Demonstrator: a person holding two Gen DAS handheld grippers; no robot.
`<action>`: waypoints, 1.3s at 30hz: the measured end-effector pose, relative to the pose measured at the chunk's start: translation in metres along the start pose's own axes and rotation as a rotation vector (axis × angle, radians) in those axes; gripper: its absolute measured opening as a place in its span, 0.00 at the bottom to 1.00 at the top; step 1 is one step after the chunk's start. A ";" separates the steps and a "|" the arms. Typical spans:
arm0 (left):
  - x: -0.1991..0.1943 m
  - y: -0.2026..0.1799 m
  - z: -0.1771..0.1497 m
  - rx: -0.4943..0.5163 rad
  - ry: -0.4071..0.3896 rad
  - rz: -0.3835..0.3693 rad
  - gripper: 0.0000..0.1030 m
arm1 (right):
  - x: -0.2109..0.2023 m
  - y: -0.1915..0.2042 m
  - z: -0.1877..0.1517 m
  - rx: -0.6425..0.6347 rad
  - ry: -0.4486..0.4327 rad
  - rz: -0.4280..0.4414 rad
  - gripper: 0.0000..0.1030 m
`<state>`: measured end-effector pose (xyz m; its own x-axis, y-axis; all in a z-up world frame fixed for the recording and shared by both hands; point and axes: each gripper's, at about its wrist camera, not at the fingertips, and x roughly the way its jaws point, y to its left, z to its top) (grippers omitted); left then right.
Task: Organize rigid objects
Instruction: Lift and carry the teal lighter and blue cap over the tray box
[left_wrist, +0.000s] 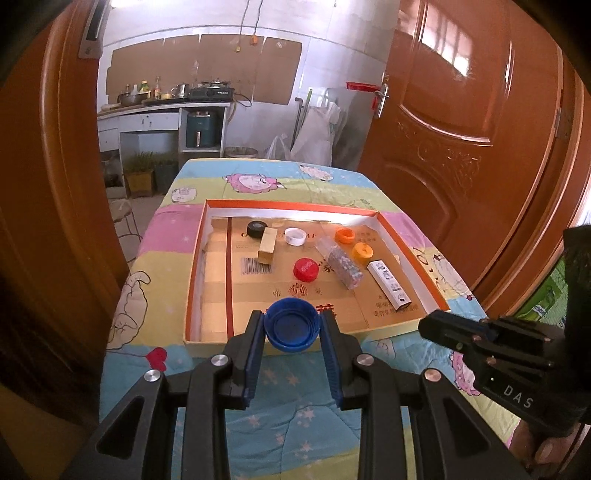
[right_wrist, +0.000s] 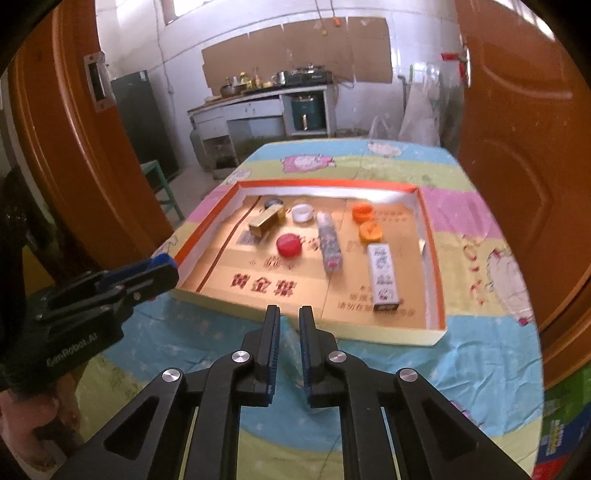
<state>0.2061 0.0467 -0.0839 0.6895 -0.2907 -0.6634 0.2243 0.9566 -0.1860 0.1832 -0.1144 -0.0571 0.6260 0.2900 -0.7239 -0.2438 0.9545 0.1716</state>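
Observation:
My left gripper (left_wrist: 292, 318) is shut on a blue bottle cap (left_wrist: 291, 326), held open side toward the camera above the near edge of a shallow orange-rimmed cardboard tray (left_wrist: 195, 258). The tray holds a red cap (left_wrist: 306, 268), a white cap (left_wrist: 295, 236), two orange caps (left_wrist: 344, 235), a black cap (left_wrist: 256, 229), a gold box (left_wrist: 266, 245), a clear glitter tube (left_wrist: 341, 263) and a white box (left_wrist: 389, 284). My right gripper (right_wrist: 289, 314) is nearly closed and empty, hovering before the tray's near edge (right_wrist: 295, 325). The left gripper also shows in the right wrist view (right_wrist: 162, 271).
The tray lies on a table with a pastel cartoon cloth (left_wrist: 162, 236). Orange wooden doors (left_wrist: 461, 147) flank the table on both sides. A kitchen counter (left_wrist: 162, 107) stands behind, with a stool (left_wrist: 123, 218) at the left.

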 end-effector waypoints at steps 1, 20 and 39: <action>0.000 0.000 0.000 0.000 0.002 -0.001 0.30 | 0.001 -0.002 -0.003 0.000 0.008 0.003 0.10; 0.013 0.020 -0.016 -0.067 0.042 0.023 0.30 | 0.064 0.023 -0.035 -0.608 0.200 0.031 0.21; 0.020 0.023 -0.023 -0.092 0.059 0.017 0.30 | 0.073 0.015 -0.030 -0.490 0.312 0.156 0.33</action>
<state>0.2095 0.0631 -0.1180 0.6501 -0.2756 -0.7081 0.1474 0.9599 -0.2383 0.2034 -0.0807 -0.1272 0.3264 0.3194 -0.8896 -0.6748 0.7378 0.0174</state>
